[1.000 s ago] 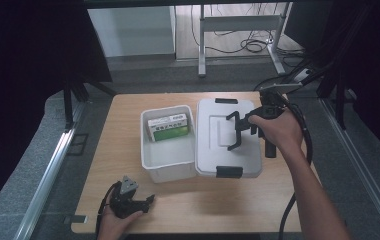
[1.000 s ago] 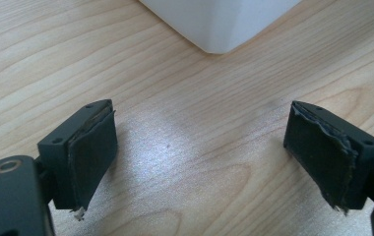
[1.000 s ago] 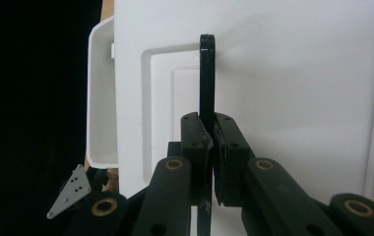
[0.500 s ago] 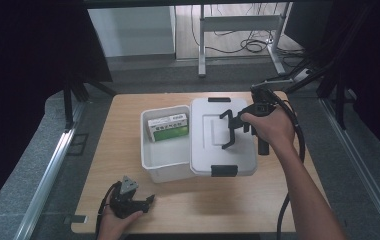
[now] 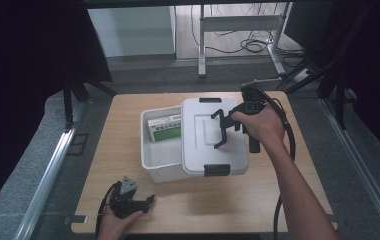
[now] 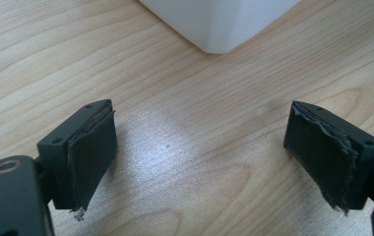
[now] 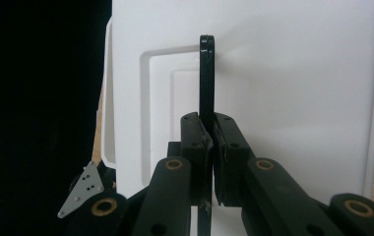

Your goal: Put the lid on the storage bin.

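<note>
R gripper (image 5: pixel 221 129) clamps the lid's (image 5: pixel 198 150) black handle (image 7: pixel 205 73), carrying it over the bin (image 5: pixel 153 165) to cover it; L gripper (image 5: pixel 137 202), jaws apart, idles at 7 o'clock.

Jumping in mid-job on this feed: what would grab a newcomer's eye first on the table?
The white plastic lid at mid-table, carried by its black handle in the shut right gripper, partly covering the open white plastic box. A green-and-white carton shows in the box's uncovered left part. The left gripper rests open at the wooden table's near edge.
</note>
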